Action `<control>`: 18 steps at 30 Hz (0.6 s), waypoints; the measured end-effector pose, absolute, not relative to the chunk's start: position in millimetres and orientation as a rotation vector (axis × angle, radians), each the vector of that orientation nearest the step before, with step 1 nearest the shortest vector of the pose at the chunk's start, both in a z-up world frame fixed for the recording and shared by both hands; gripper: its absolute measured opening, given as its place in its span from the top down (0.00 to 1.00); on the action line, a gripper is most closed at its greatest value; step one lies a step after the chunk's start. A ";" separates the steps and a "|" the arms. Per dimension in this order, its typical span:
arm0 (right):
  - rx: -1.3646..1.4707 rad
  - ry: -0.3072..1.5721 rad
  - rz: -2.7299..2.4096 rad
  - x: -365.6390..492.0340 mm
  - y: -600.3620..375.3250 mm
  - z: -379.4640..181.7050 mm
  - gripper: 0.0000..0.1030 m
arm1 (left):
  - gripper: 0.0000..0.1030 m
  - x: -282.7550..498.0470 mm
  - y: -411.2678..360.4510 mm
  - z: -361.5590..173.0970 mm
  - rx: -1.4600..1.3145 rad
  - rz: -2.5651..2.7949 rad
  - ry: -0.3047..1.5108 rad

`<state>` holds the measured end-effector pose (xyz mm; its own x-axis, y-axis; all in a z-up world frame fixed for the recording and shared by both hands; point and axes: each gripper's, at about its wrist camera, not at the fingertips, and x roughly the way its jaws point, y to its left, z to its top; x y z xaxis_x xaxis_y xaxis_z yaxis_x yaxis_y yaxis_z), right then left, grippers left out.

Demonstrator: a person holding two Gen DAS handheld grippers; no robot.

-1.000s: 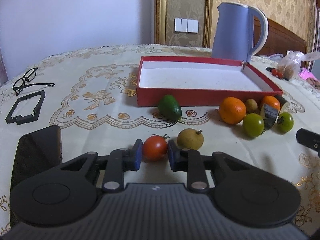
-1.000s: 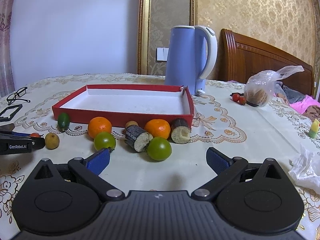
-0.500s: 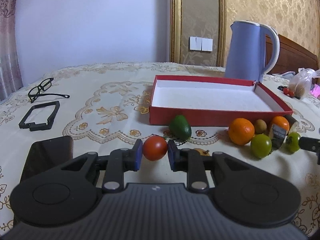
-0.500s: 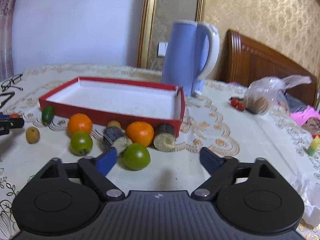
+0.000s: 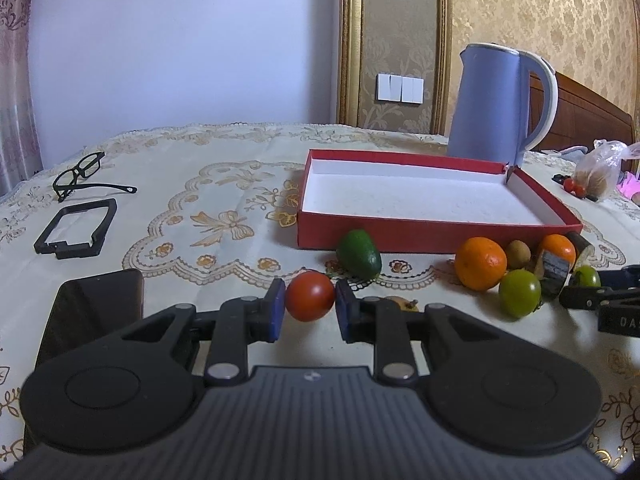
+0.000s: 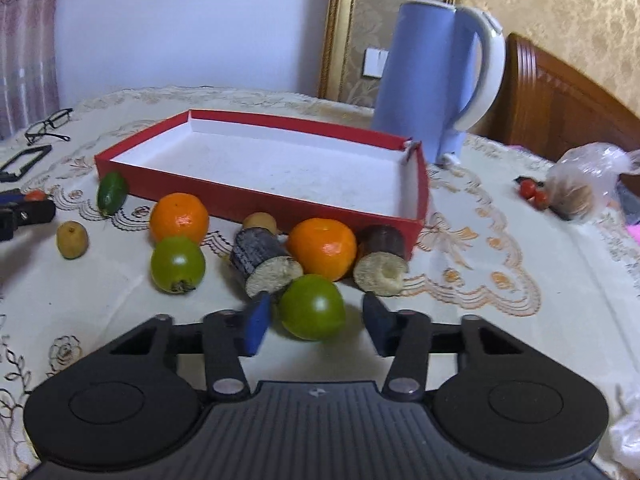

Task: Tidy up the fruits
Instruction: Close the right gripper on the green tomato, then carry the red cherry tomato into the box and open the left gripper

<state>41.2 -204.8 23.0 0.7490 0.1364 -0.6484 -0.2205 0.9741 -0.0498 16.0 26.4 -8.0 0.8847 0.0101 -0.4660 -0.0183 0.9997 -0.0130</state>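
Observation:
My left gripper [image 5: 310,304] is shut on a red tomato [image 5: 310,295], in front of the red box [image 5: 400,236], whose white inside holds nothing. My right gripper [image 6: 316,322] is closing around a green round fruit [image 6: 312,306] on the cloth. The fruit sits between the blue pads, with a small gap on each side. Before the box lie two oranges [image 6: 179,218] [image 6: 322,249], another green fruit [image 6: 177,263], two sugar cane pieces [image 6: 264,262] [image 6: 381,260], a dark green oval fruit [image 5: 359,254] and two small brown fruits [image 6: 72,239] [image 6: 260,222].
A blue kettle [image 6: 436,76] stands behind the box's right corner. Glasses [image 5: 86,176], a black frame [image 5: 76,227] and a phone [image 5: 96,304] lie at the left. At the right are a plastic bag [image 6: 588,184], small red fruits [image 6: 532,192] and a tissue [image 6: 628,432].
My right gripper has come forward and down to the green fruit, and its jaws have narrowed around it. The left gripper has tipped upward, still holding the tomato.

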 end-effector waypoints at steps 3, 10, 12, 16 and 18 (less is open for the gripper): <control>-0.127 0.700 0.188 38.7 -203.9 23.3 0.67 | 0.77 16.0 27.4 -8.1 -0.020 0.012 0.485; -0.082 0.647 0.164 14.9 -208.2 35.1 0.67 | 0.77 15.1 28.2 -7.0 -0.036 -0.004 0.500; -0.054 0.626 0.158 6.8 -209.2 38.6 0.67 | 0.77 14.6 27.8 -4.8 -0.048 -0.018 0.505; -0.027 0.603 0.158 -4.1 -207.4 41.1 0.67 | 0.77 11.5 19.1 4.2 -0.014 -0.023 0.482; -0.021 0.597 0.168 -8.0 -206.1 41.5 0.67 | 0.77 12.2 13.7 9.7 0.009 -0.024 0.470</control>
<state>-8.0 -206.1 41.5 0.8137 0.1516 -0.5611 -0.1636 0.9861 0.0291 12.2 13.7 9.7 0.8915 -0.0212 -0.4526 0.0253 0.9997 0.0030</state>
